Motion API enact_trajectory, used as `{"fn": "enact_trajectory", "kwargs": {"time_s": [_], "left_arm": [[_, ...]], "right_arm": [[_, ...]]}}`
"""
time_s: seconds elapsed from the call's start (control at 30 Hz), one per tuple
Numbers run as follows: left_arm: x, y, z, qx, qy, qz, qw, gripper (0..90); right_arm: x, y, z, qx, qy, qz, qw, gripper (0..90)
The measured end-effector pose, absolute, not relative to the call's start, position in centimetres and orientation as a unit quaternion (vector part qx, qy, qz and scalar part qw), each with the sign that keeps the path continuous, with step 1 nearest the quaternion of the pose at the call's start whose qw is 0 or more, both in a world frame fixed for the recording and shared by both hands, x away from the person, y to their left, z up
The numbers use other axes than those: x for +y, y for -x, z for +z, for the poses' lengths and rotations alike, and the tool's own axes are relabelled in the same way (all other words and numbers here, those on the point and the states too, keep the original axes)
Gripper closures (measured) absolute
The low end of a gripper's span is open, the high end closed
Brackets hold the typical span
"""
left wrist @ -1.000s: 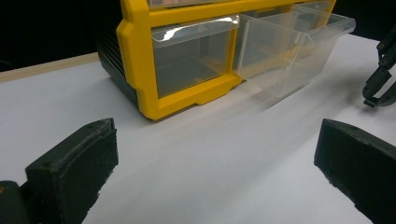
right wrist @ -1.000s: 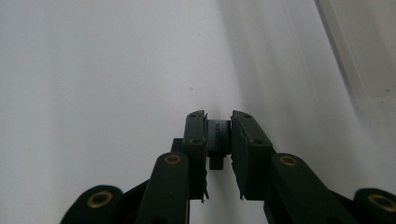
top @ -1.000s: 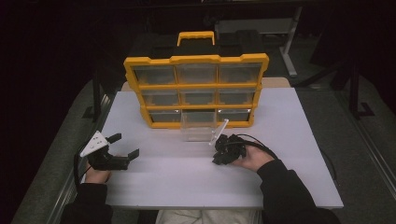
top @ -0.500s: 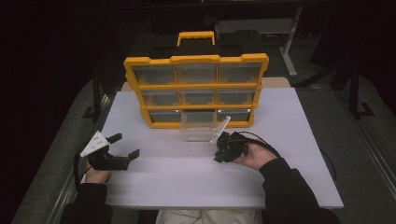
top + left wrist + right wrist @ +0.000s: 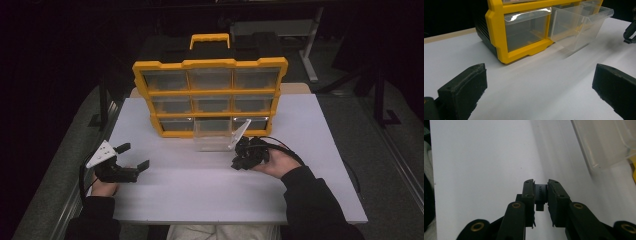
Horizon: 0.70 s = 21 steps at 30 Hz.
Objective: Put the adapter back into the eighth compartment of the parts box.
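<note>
A yellow-framed organizer (image 5: 210, 92) with clear drawers stands at the back of the white table (image 5: 200, 195). Its bottom middle drawer (image 5: 212, 140) is pulled out toward me and looks empty. My right gripper (image 5: 237, 163) hovers low just right of that drawer, shut on a small black part (image 5: 540, 195) pinched between its pads (image 5: 529, 192). My left gripper (image 5: 135, 156) rests on the table at the front left, open with nothing between its jaws. In the left gripper view the left gripper (image 5: 540, 87) faces the organizer's corner (image 5: 499, 32) and the drawer (image 5: 579, 27).
The organizer has a yellow carry handle (image 5: 210, 39) on top. A cable (image 5: 287, 147) loops from the right gripper over the table. Dark floor and a desk leg (image 5: 312, 50) lie beyond the table's edges.
</note>
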<state>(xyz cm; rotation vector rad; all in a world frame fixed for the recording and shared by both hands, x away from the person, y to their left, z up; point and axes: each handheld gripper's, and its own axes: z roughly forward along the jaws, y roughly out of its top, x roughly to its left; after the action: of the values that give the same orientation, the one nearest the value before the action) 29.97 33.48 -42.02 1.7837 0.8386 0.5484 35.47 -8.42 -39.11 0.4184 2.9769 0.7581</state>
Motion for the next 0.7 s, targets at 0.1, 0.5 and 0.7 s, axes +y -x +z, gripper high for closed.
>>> {"fn": "enact_trajectory", "kwargs": {"time_s": [0.1,0.5,0.7], "left_arm": [[33.5,-30.0,-42.0,0.35,-0.744,0.229,0.521,0.0],[33.5,-30.0,-42.0,0.35,-0.744,0.229,0.521,0.0],[33.5,-30.0,-42.0,0.35,-0.744,0.229,0.521,0.0]], "right_arm": [[-8.6,-35.5,-38.7,0.96,-0.136,0.245,0.023,74.8],[-9.2,-35.7,-37.2,0.958,-0.136,0.249,0.033,74.9],[-9.5,-35.9,-36.3,0.958,-0.139,0.249,0.036,74.9]]}}
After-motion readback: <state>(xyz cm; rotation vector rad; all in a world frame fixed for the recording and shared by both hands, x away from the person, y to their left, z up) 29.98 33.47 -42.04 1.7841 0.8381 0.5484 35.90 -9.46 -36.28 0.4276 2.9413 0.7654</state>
